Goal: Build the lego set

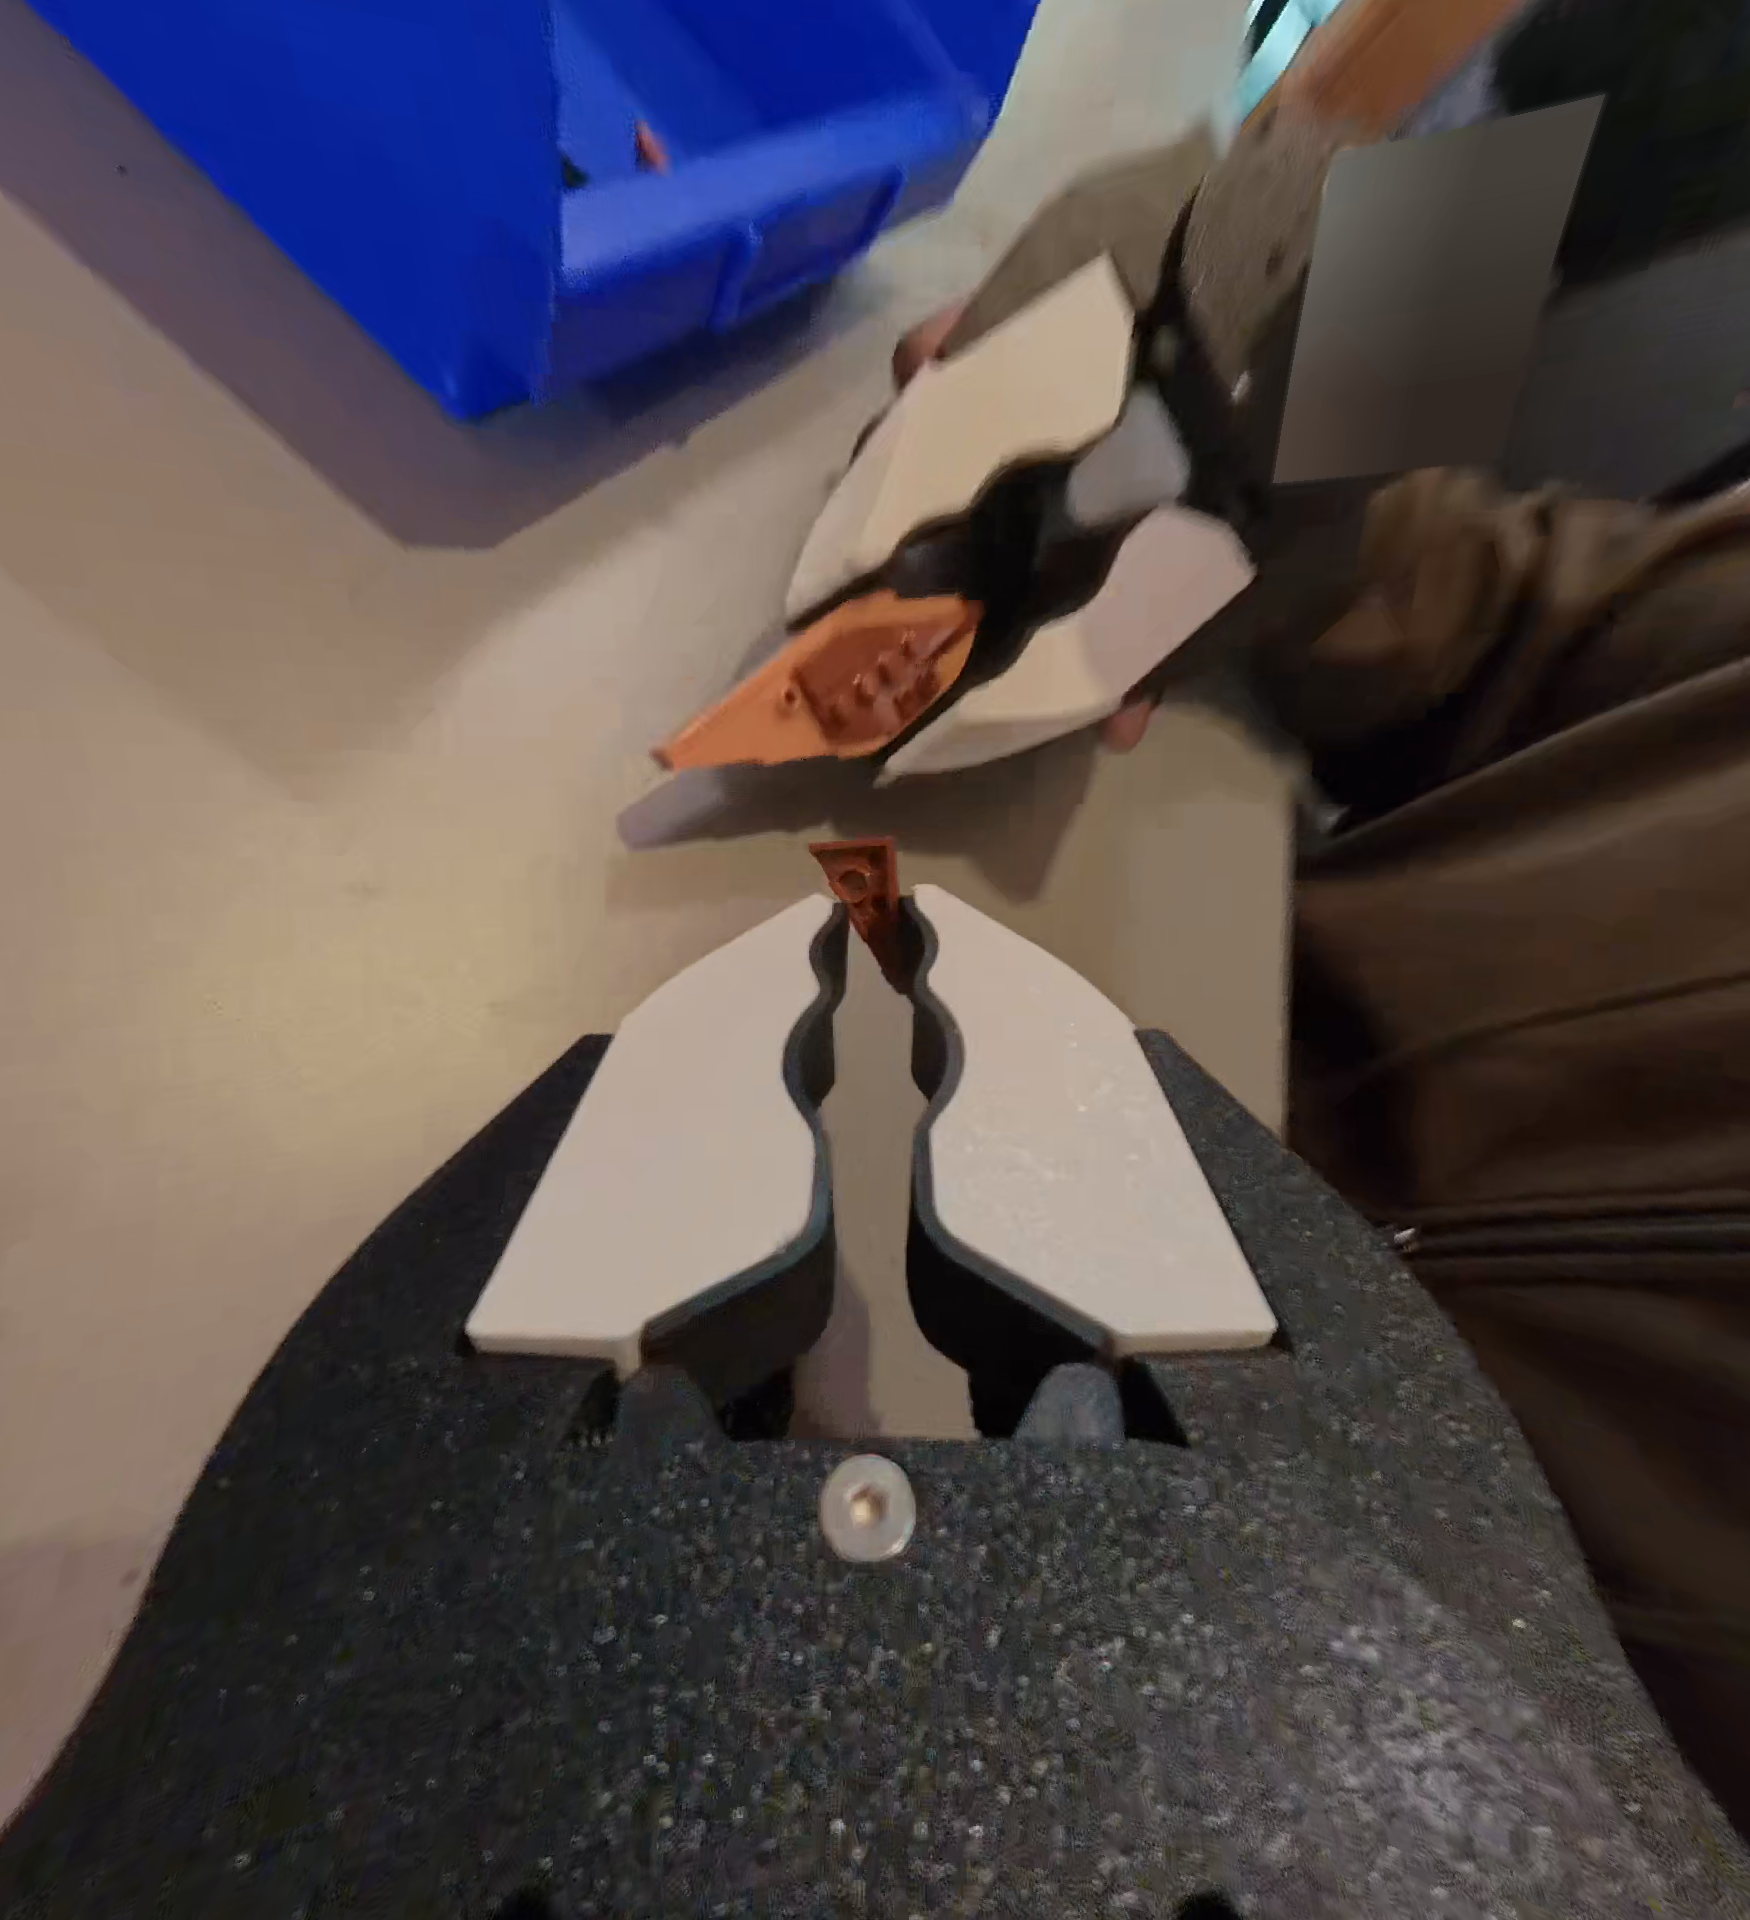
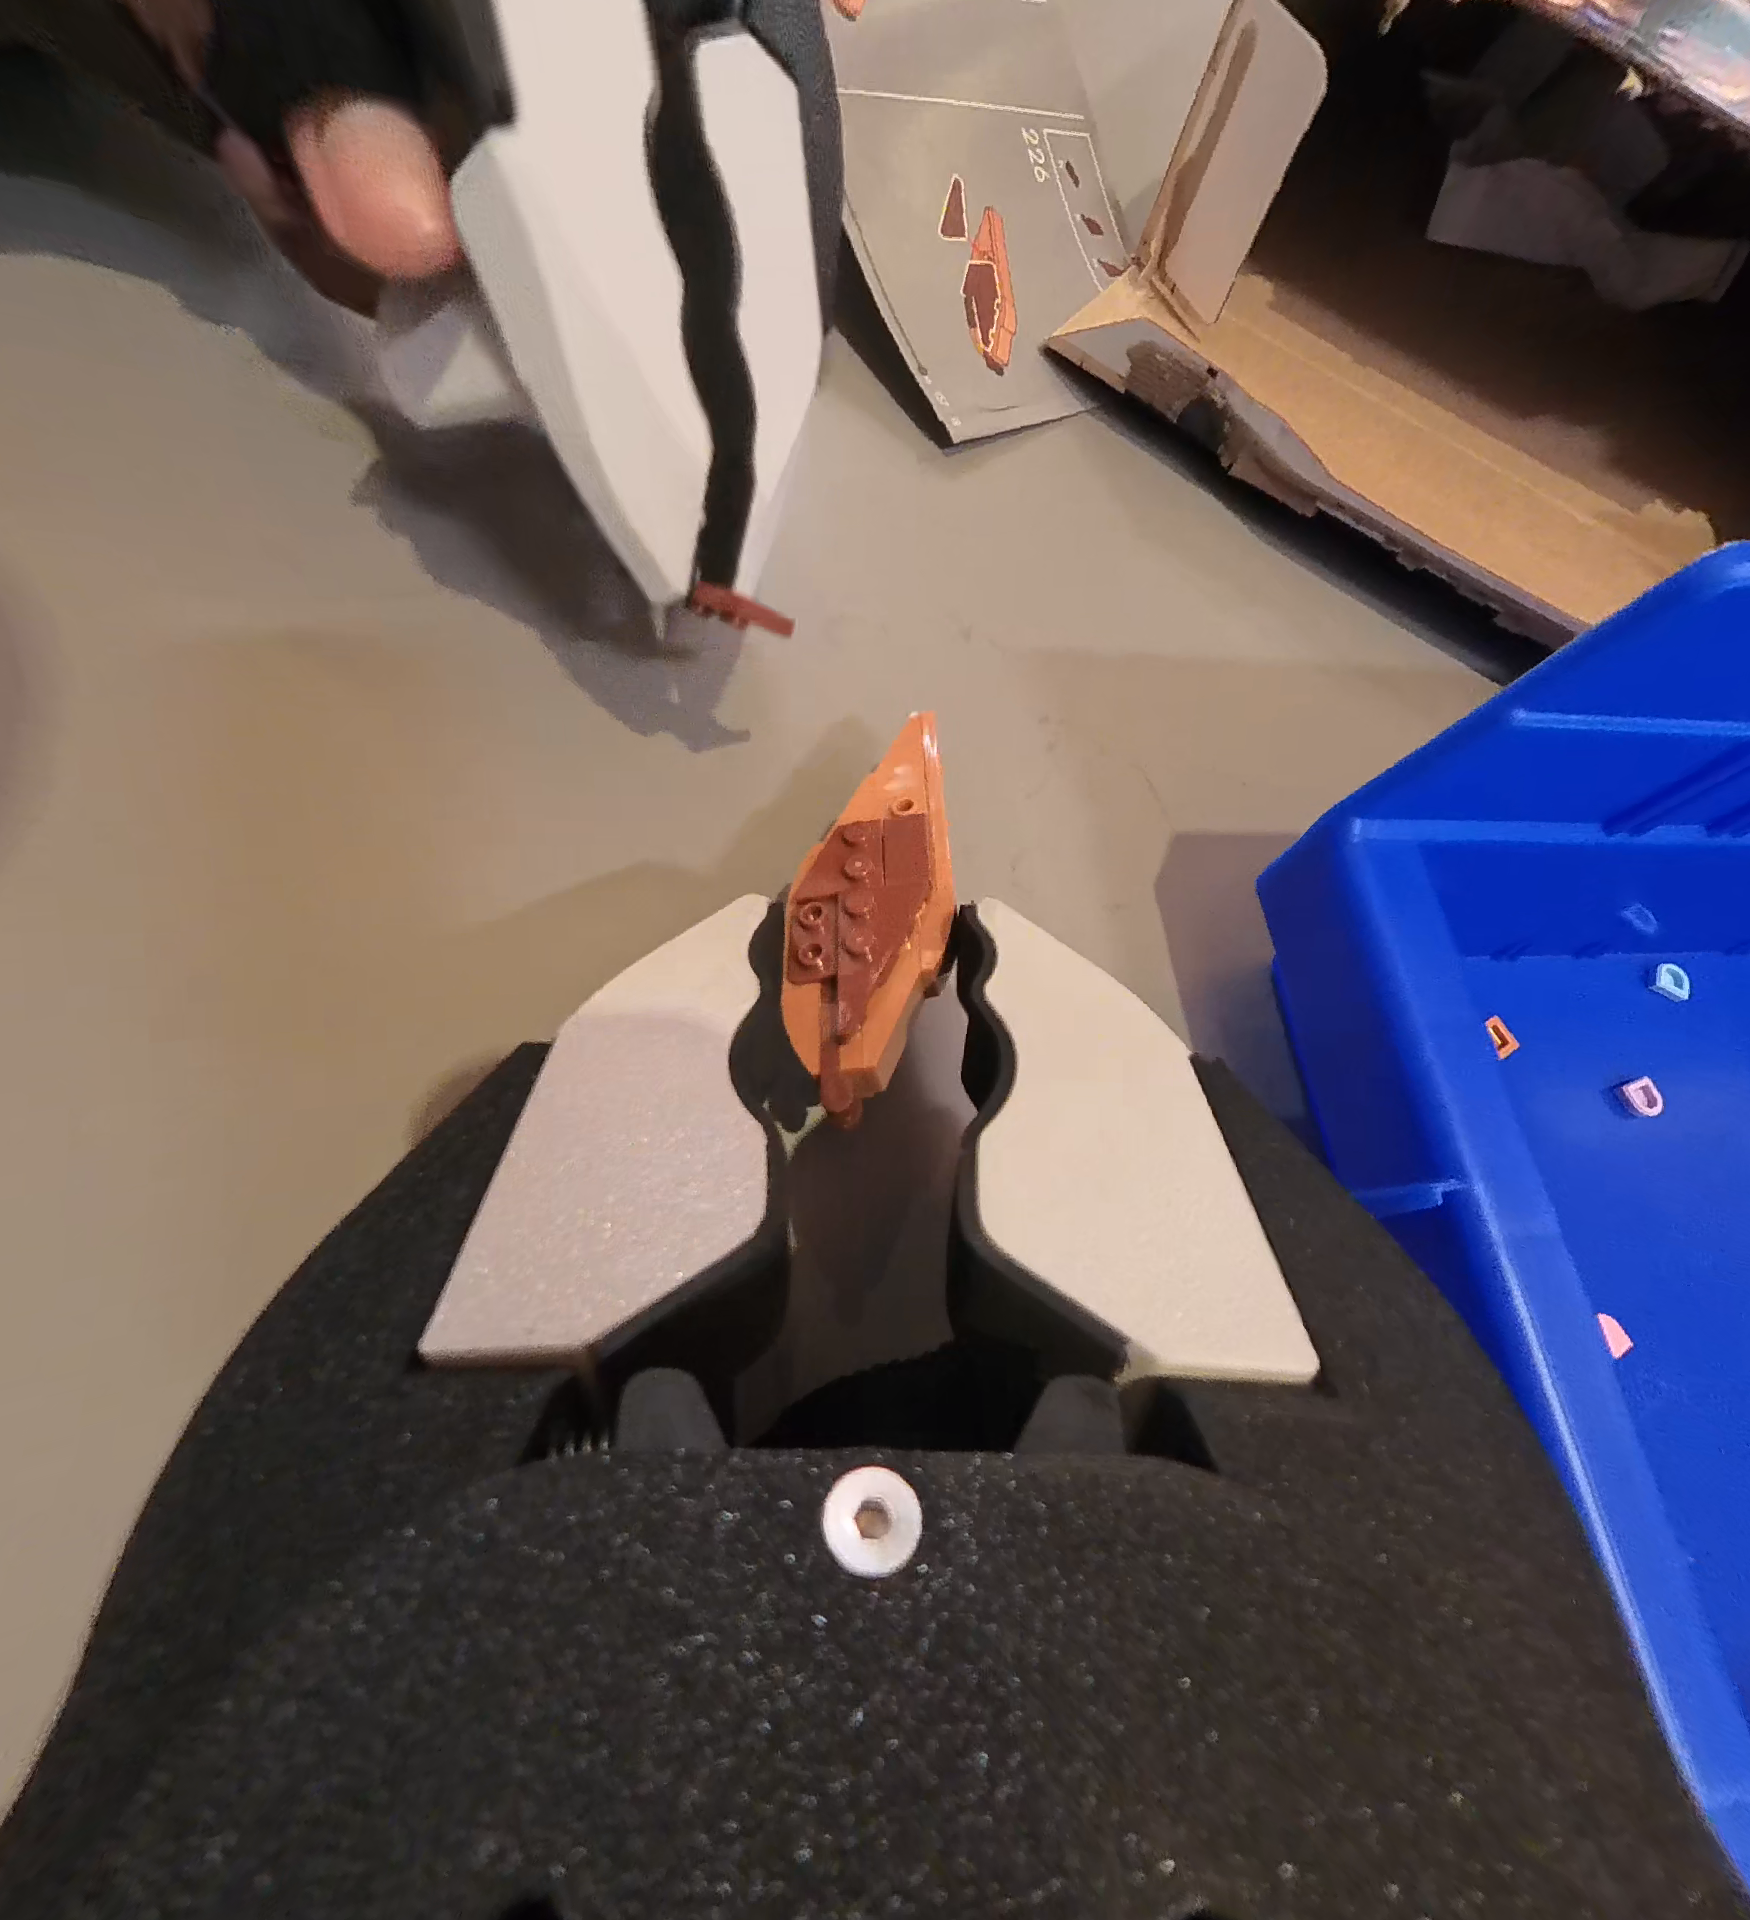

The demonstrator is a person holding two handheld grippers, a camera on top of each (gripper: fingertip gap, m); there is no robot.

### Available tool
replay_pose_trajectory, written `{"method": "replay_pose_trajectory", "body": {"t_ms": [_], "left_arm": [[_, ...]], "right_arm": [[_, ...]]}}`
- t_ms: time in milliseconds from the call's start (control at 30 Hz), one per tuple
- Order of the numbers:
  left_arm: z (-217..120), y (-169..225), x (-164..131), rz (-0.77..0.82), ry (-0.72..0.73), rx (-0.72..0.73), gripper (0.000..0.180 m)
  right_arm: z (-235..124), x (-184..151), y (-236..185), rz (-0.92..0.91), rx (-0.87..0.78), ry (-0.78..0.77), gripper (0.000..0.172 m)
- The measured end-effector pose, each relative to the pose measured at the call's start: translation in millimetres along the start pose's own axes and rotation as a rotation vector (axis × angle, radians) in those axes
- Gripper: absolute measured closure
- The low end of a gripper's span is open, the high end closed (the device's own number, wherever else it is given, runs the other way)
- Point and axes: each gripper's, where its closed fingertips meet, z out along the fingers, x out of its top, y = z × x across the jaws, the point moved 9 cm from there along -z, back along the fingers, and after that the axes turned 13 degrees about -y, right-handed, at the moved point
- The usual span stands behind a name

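The left gripper is clamped narrowly on a small reddish-brown wedge-shaped plastic plate, which protrudes beyond its fingertips. The right gripper grips a pointed orange studded brick assembly topped with brown plates. A glossy blue plastic bin stands on the beige tabletop.

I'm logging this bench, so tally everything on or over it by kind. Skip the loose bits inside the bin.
Grippers: 2 (left gripper, right gripper)
Brick items gripped: 2 (small brown wedge plate, orange-and-brown assembly)
Blue bin: 1
Instruction sheet: 1
Cardboard box: 1
Total: 7
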Motion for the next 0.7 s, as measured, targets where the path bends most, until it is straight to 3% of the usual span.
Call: {"method": "replay_pose_trajectory", "body": {"t_ms": [267,533,700], "left_arm": [[-2.2,-5.9,-7.6,-0.265,0.247,-0.383,0.172],[-2.5,-2.1,-15.3,-0.341,0.407,-0.546,0.171],[-2.4,1.5,-16.7,-0.365,0.558,-0.594,0.171]], "right_arm": [[4.4,1.1,-14.9,-0.184,-0.002,-0.037,0.140],[8.0,0.0,-9.0,-0.125,0.089,-0.090,0.140],[3.1,0.4,-2.3,-0.046,0.093,-0.037,0.132]]}}
